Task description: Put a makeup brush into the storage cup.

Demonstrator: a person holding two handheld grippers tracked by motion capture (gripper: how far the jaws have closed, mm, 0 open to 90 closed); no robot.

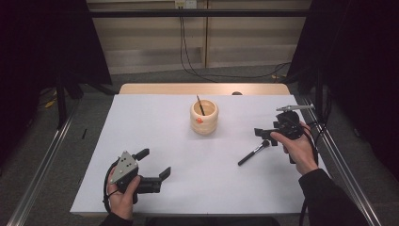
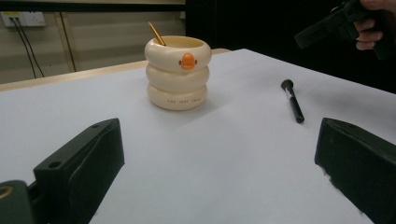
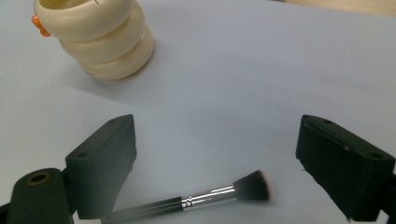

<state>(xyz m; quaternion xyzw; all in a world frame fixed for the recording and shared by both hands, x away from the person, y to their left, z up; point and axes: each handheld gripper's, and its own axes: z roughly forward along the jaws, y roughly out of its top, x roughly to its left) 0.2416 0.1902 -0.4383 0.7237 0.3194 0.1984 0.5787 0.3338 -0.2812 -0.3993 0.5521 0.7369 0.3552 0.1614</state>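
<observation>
Hovering wide-open, the right claw [image 3: 212,163] straddles the brush [image 3: 205,199]; the left claw [image 2: 219,163] gapes over bare table [image 1: 155,122].

Hidden and cut-off parts

The makeup brush [image 3: 205,198] loses its handle end behind the right gripper's near jaw in the right gripper view, and its bristle tip is blurred; the cream holder [image 3: 95,35] is cut by that view's top edge; the small lettering on the holder's lowest ring is too small to read; the stick [image 2: 156,33] standing in it is hidden below the rim.
</observation>
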